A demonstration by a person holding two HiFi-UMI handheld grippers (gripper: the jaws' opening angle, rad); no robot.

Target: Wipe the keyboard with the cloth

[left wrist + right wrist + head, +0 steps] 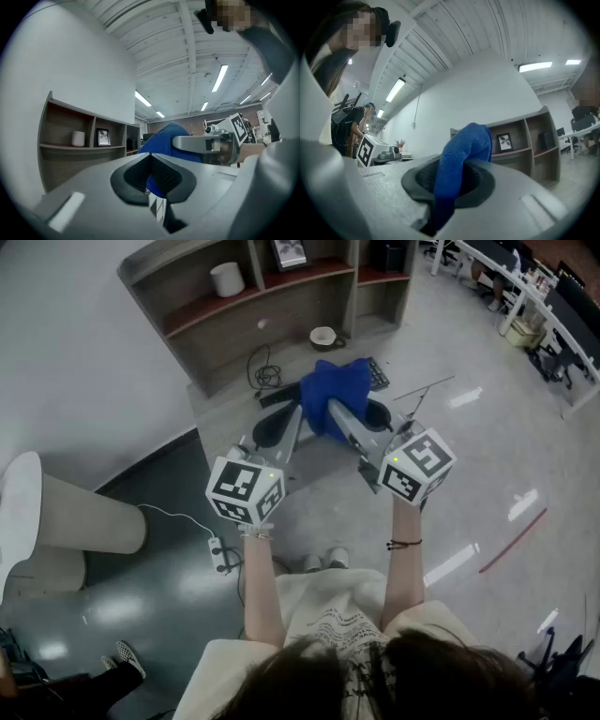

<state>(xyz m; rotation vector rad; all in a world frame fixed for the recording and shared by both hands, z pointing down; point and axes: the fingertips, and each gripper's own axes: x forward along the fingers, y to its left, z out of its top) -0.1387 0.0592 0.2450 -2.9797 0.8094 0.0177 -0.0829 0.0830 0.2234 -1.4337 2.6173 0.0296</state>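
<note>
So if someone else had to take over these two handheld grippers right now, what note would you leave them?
Left gripper: shut on one part of the cloth, which is blue.
Right gripper: shut on another part of the cloth.
The cloth is bunched between them over the keyboard on the desk; only the keyboard's right end shows.
Done: cloth gripped and held over the keyboard. Whether it touches the keys cannot be told.
Left: probably press it down and wipe along the keys.
</note>
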